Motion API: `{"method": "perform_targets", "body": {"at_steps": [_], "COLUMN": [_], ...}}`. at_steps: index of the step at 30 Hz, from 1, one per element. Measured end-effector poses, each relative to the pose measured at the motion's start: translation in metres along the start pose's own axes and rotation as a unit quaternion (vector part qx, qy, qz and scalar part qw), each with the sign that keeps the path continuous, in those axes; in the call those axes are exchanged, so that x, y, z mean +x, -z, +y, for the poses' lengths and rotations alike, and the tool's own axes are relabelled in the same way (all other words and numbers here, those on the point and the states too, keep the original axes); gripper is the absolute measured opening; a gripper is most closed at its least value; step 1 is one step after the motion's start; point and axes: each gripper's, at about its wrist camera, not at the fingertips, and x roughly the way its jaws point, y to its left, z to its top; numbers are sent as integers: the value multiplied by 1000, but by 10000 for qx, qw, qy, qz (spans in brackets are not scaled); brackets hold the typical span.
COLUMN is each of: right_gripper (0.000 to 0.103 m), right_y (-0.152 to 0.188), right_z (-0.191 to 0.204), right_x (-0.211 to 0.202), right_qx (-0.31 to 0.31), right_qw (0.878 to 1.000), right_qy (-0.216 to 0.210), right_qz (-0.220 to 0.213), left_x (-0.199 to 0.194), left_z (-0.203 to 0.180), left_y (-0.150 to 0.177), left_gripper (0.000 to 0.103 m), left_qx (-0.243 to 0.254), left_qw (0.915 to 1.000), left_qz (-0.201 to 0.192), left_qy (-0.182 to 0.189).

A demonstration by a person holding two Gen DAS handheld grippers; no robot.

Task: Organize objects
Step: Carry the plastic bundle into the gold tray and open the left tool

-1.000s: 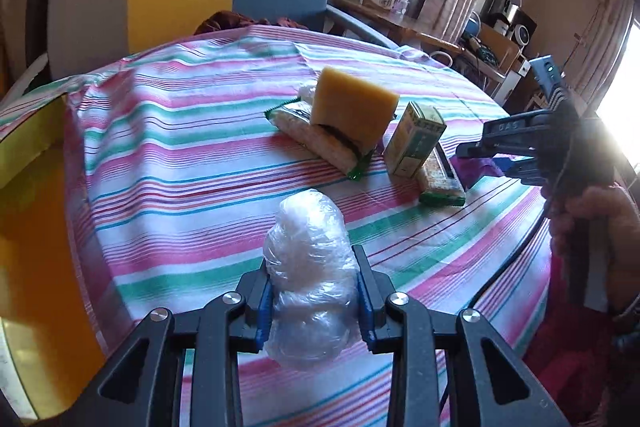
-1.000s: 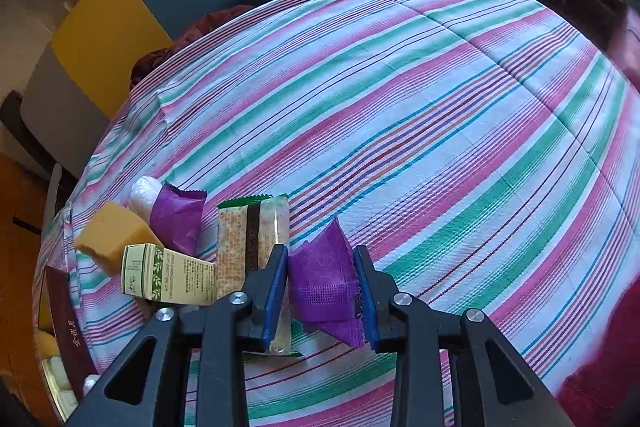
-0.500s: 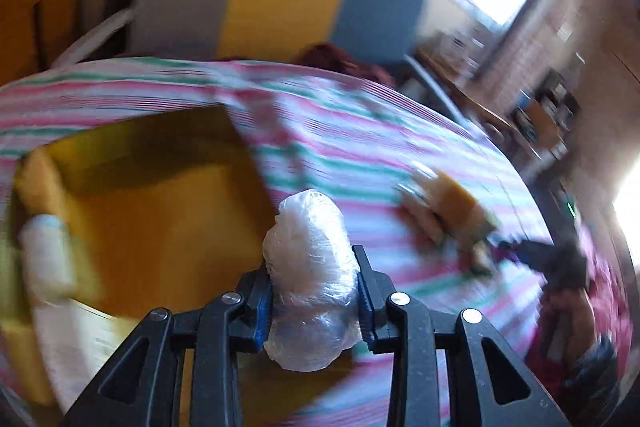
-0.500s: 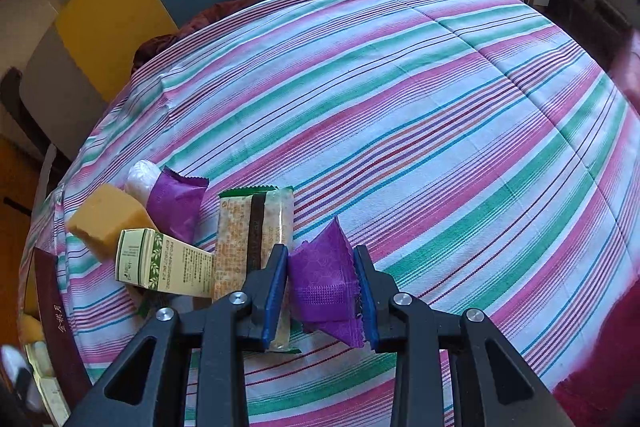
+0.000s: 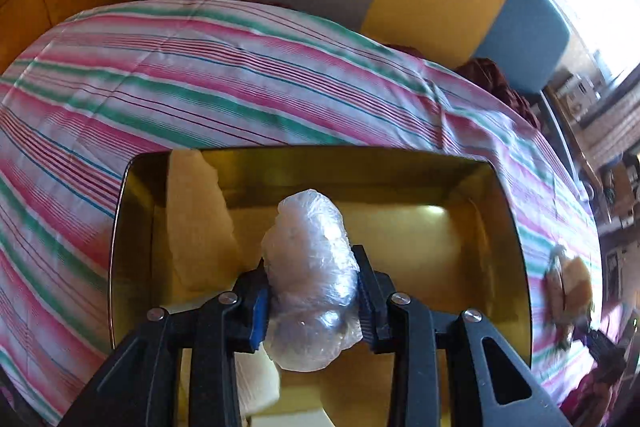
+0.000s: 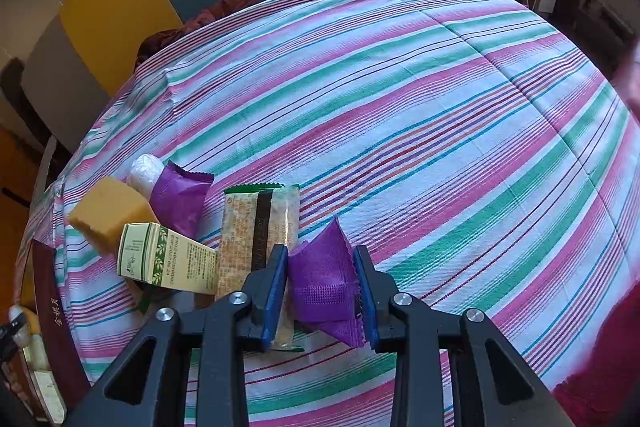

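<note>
The left gripper (image 5: 312,301) hangs over a gold tin (image 5: 120,227) that sits on the striped tablecloth (image 5: 200,87), near the table's edge. A clear plastic-wrapped bundle (image 5: 310,279) sits between its pads; the jaws have just been opening slightly, yet the pads still press on the wrap. Pale wrapped pieces (image 5: 196,219) lie along the tin's left wall.

Only the right wrist view shows the right gripper (image 6: 322,291), clamped tight on a purple packet (image 6: 322,283) above the tablecloth (image 6: 400,107). To its left lies a cluster: a long snack bar (image 6: 256,227) touching the gripper's left finger, a cream and green box (image 6: 164,259), a yellow sponge block (image 6: 108,211), a second purple packet (image 6: 180,195) and a small white bundle (image 6: 144,171). The tin's dark red side shows at that view's lower left.

A second ago the left wrist view looked across the table at the cluster with the same bundle gripped; now it looks down into the tin, the cluster a blur at far right. The right wrist view is unchanged.
</note>
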Motion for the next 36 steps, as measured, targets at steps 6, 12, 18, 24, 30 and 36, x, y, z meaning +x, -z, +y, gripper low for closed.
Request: {"method": "perform_targets", "body": {"at_steps": [6,12,18,24,30,36], "right_gripper": [33,33,33,33,33,33], "right_y": [0,0,-1,-4,-4,-4], "right_z": [1,1,0,-3,-6,-11], "right_x": [0,0,-3,-11,-18,-25], "right_qx": [-52,-97,-89,-12,82,254], "right_qw": [10000,9999,9999,9996,9991,9983], "right_qy": [45,79,122,106,109,28], "right_qz": [6,7,-68,-251,-406,-525], "left_x": [20,12,-32,-86,-113,-124], "left_z": [7,4,-15,-42,-60,-69], "left_y": [-7,-1,16,66,120,148], "left_gripper": [46,53,53,53,53,53], "left_qx": [-123,2,547,830,1054,1176], "left_qw": [9996,9992,9954,9869,9794,9751], "left_qz": [19,-97,-590,-1254,-1618,-1773], "left_qy": [-266,-390,-527,-588,-600,-620]}}
